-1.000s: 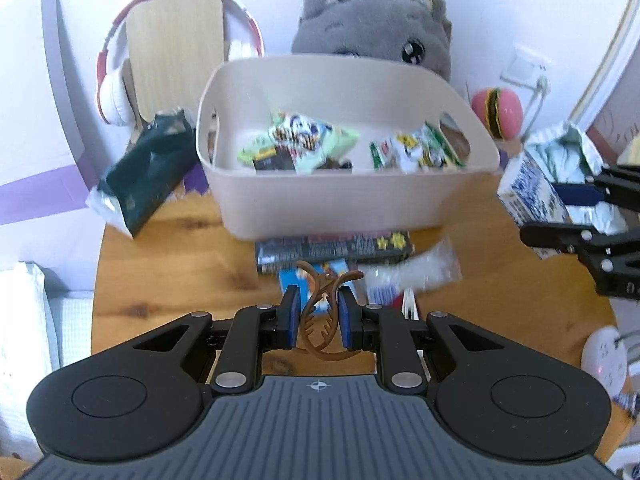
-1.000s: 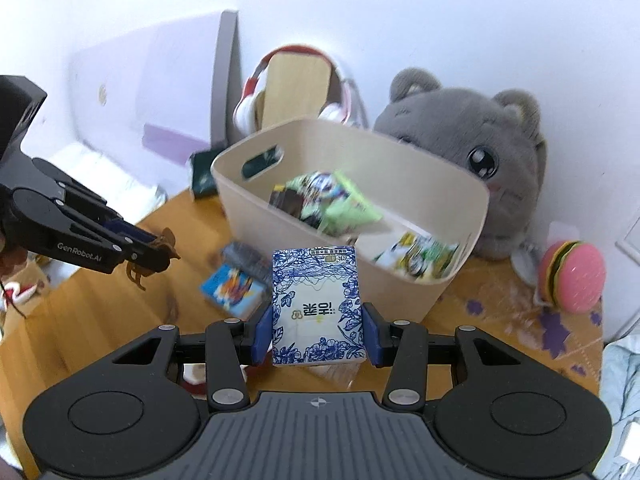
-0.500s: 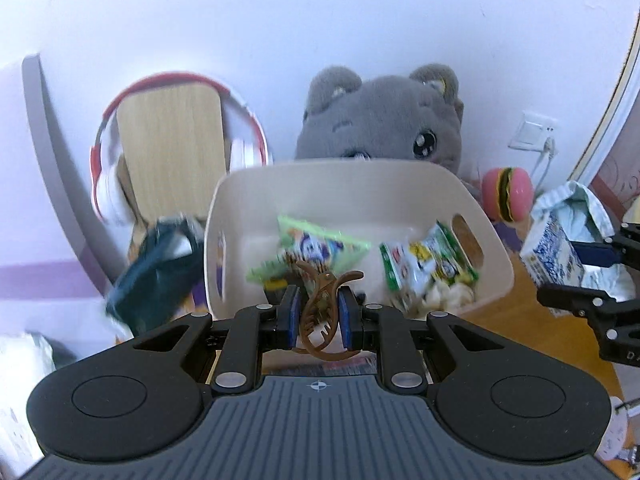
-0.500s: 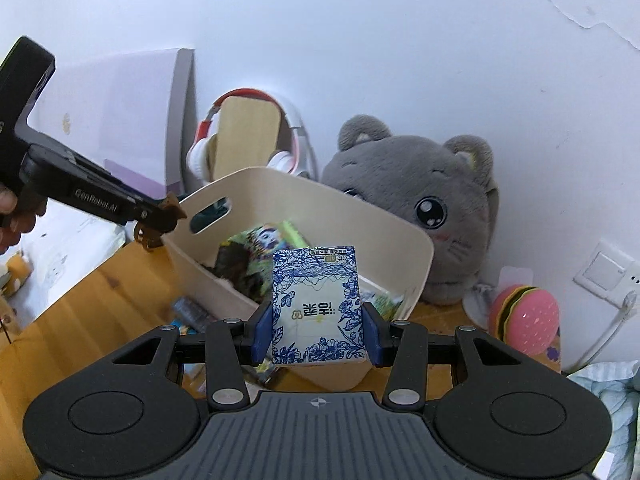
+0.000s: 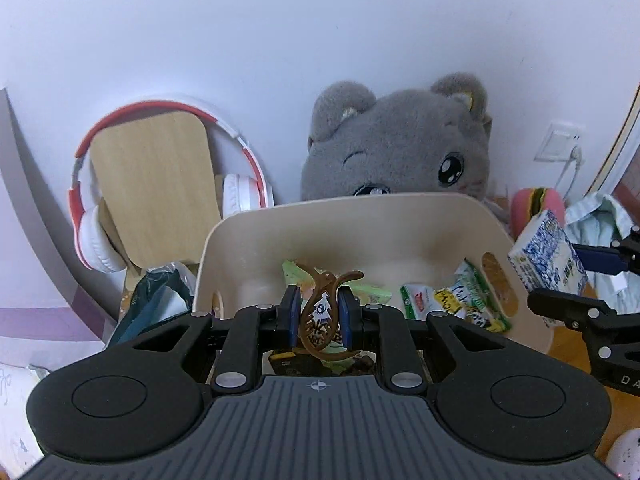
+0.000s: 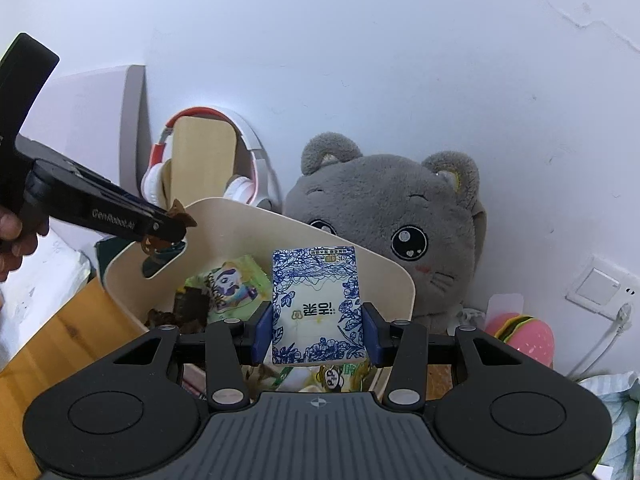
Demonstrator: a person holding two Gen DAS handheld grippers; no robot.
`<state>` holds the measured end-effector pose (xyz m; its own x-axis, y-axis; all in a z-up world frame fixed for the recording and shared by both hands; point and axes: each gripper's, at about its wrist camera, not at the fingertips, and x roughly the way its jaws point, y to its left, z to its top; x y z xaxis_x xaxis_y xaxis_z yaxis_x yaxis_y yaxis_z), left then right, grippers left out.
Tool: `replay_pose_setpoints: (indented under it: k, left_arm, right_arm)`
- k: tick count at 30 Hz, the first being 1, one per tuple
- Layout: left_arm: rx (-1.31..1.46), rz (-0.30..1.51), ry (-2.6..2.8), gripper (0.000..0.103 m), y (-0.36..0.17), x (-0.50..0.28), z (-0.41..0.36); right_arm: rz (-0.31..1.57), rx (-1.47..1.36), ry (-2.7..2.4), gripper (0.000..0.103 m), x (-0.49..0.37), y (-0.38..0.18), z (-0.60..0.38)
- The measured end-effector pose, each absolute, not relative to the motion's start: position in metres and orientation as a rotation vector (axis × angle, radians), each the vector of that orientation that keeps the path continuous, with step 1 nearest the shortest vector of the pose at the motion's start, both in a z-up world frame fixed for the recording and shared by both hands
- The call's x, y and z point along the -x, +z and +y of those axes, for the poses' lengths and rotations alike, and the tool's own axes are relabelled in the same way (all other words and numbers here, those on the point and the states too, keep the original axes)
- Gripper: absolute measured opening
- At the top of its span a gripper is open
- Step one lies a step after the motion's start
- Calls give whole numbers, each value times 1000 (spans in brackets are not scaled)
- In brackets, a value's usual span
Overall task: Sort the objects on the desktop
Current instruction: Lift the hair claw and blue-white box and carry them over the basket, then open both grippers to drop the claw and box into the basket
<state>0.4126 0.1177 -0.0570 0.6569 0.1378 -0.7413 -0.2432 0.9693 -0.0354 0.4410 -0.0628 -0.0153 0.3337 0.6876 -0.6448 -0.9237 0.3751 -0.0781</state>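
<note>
Sideways, "GenRobot.AI" reads along the left gripper [image 6: 170,236] gripping a brown clip [image 5: 322,314].

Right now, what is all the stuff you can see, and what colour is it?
bin: 1, cream, middle of the desk
snack packets: several, mostly green, inside the bin
plush cat: 1, grey, behind the bin
headphones: 1 pair, red and white, around a wooden board
burger toy: 1, pink, beside the cat
wall socket: 1, white
dark bag: 1, left of the bin
hair clip: 1, brown, in the left tool
tissue pack: 1, blue and white, in the right tool
</note>
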Motion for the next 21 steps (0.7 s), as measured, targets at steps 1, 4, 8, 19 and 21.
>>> replay_pose_setpoints:
  k: [1,4,8,19,21]
  left_arm:
    - [129,836,221,20,-62,-416,117]
    - [120,863,231,20,-77,-425,118]
    - [99,915,231,20,-100,-435,118]
    - [91,981,234,20,-134,-443,118]
    - [82,987,229,20,-136,-442,117]
  right_arm:
    - [580,481,1101,43,-443,-18,-59]
    - [614,482,1083,43,-450,-31,-48]
    - [658,501,1062,43,-457,-50,-36]
    - [765,576,1017,43,-462,-91,-11]
    - [769,584,1021,43,-460,-94,-9]
